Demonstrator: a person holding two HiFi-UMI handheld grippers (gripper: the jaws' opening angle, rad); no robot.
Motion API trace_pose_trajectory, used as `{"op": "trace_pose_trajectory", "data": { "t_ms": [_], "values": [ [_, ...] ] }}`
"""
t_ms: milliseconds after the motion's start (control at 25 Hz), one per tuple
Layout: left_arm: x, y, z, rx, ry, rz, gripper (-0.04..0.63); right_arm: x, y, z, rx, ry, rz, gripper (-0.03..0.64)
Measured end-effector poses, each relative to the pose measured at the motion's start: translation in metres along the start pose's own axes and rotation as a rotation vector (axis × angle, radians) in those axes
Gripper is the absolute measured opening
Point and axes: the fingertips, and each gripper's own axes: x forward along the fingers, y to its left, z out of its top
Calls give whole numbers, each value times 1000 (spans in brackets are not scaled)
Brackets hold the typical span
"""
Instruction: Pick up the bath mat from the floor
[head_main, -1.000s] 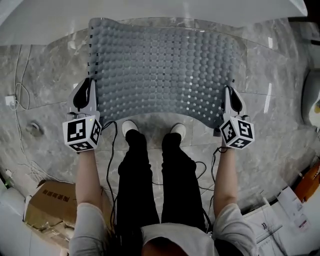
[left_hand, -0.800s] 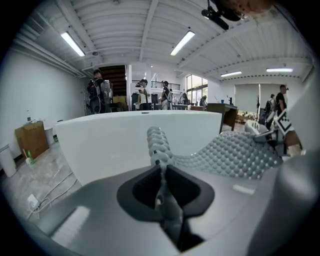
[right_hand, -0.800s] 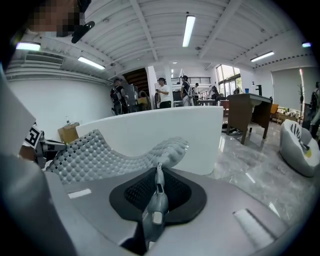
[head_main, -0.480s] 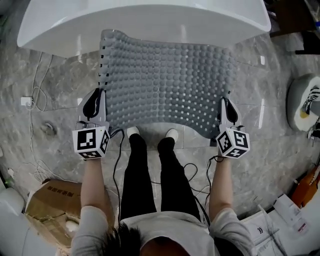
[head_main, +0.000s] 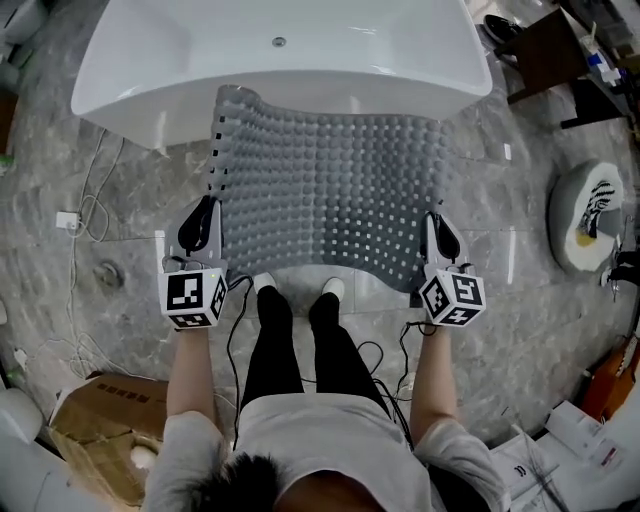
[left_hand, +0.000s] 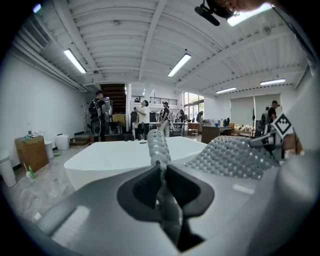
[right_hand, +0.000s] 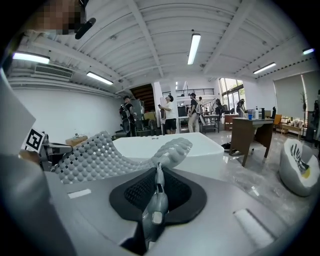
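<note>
White bathtub (head_main: 150, 80) at the far side, with the grey studded bath mat (head_main: 330, 190) held up off the floor (head_main: 530, 230) on its near side. Here the left gripper (head_main: 205, 215) clamps the mat's left edge and the right gripper (head_main: 433, 228) its right edge, likely to keep the limp sheet spread flat

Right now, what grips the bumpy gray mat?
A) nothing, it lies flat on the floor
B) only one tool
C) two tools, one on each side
C: the left tool and the right tool each pinch a side edge of the bath mat.
</note>
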Motion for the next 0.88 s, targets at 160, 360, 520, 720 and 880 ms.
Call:
{"op": "trace_pose_trajectory", "data": {
  "t_ms": [160, 360, 520, 720, 880],
  "values": [
    [-27, 0, 32, 9, -25, 4, 41, -27, 11, 30, -8, -23, 6, 40],
    [-55, 3, 71, 15, -58, 16, 40, -54, 21, 67, -19, -62, 8, 40],
    [-71, 5, 96, 27, -81, 18, 40, -72, 29, 93, -30, -91, 10, 40],
    [-86, 1, 124, 40, -117, 11, 40, -92, 33, 122, -45, -129, 4, 40],
    [-97, 4, 147, 38, -158, 13, 40, -106, 35, 145, -53, -167, -10, 40]
  ]
}}
